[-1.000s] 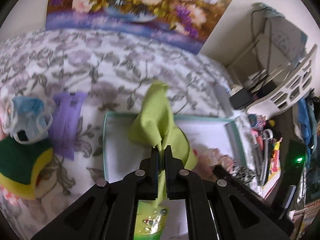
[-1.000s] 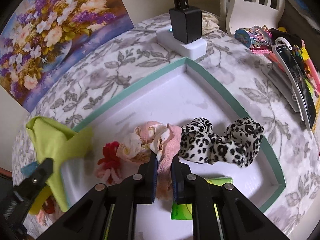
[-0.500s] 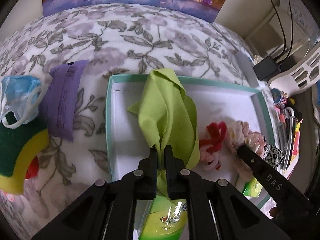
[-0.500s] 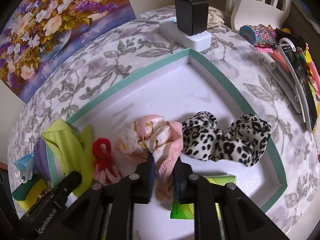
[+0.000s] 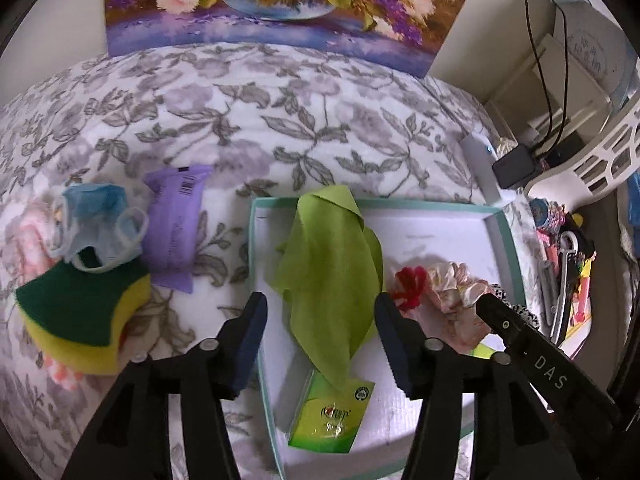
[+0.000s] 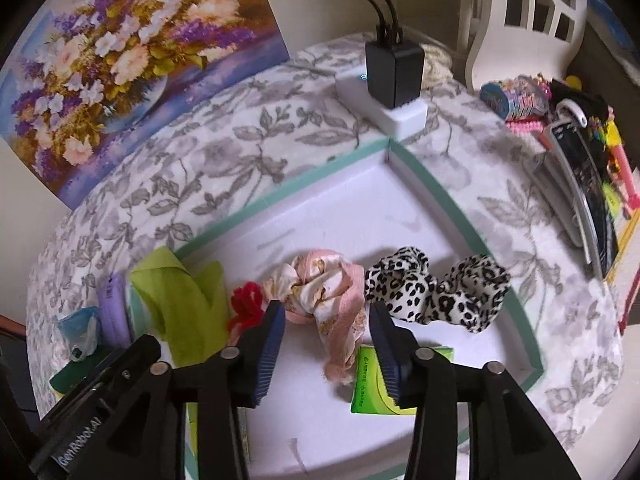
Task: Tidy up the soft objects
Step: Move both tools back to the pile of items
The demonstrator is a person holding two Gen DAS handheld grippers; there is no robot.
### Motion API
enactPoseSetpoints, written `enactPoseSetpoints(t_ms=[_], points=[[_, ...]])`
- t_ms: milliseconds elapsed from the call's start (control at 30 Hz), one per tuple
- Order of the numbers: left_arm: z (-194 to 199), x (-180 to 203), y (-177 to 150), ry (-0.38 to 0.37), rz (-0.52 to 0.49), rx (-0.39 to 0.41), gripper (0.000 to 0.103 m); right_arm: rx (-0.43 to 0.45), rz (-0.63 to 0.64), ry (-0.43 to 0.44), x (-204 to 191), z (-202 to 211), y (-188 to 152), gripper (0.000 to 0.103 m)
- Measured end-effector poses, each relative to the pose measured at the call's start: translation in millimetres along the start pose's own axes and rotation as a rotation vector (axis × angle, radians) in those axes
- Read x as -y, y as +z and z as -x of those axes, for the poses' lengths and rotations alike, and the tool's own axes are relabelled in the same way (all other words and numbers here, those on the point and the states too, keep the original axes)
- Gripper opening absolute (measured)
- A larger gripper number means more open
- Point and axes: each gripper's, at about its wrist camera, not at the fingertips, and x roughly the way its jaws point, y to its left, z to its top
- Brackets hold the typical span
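Readable text: "DAS" was printed in white on the right gripper's arm as seen from the left wrist, and a partial "...Robot.AI" on the left gripper's arm in the right wrist view; the green tissue pack (image 5: pixel 332 416) carried a small red logo, too blurred to read, and the purple packet (image 5: pixel 176 228) showed a barcode. The white tray with teal rim (image 5: pixel 498 232) sat on the floral tablecloth (image 5: pixel 280 120) and held the green cloth (image 5: pixel 332 272), its lower tip draped onto the tissue pack, then the red scrunchie (image 5: pixel 410 288), pink floral scrunchie (image 6: pixel 320 292) and leopard scrunchies (image 6: pixel 436 292) in a row. Left gripper (image 5: pixel 320 320) jaws were opening, cloth lying loose between them, pads not pressing it. Right gripper (image 6: pixel 326 332) jaws were opening too, pink scrunchie's tail between them, released. Outside the tray, left side: purple packet, blue face mask (image 5: pixel 100 220), green-yellow sponge (image 5: pixel 80 320). A black charger (image 6: pixel 394 72) sat on a white power strip (image 6: pixel 384 108) beyond the tray corner
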Motion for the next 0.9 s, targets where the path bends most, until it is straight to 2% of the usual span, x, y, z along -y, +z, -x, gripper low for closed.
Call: enactPoseSetpoints(t_ms=[100,133,233,400,500,533,733,900], points=[[7,-1,3,0.007,0.012,0.008,0.062,0.004,0.010,-0.002,-1,6,1,0.050],[10,-3,4,0.013,0.019,0.009,0.069,0.004,0.013,-0.003,-2,7,1,0.051],[17,-10,4,0.038,0.047,0.017,0.081,0.002,0.019,-0.008,-3,8,0,0.063],[22,-28,3,0.137,0.111,0.039,0.083,-0.024,0.019,-0.030,0,-1,-4,0.072],[21,-37,2,0.177,0.134,0.030,0.097,-0.048,0.011,-0.032,2,-7,-6,0.074],[20,-41,1,0.187,0.144,0.022,0.099,-0.053,0.013,-0.037,2,-9,-7,0.078],[19,-50,-1,0.214,0.172,0.020,0.099,-0.056,0.068,-0.068,-6,-14,-12,0.103],[22,-51,-1,0.268,0.169,0.037,0.100,-0.064,0.094,-0.089,-9,-18,-15,0.103]])
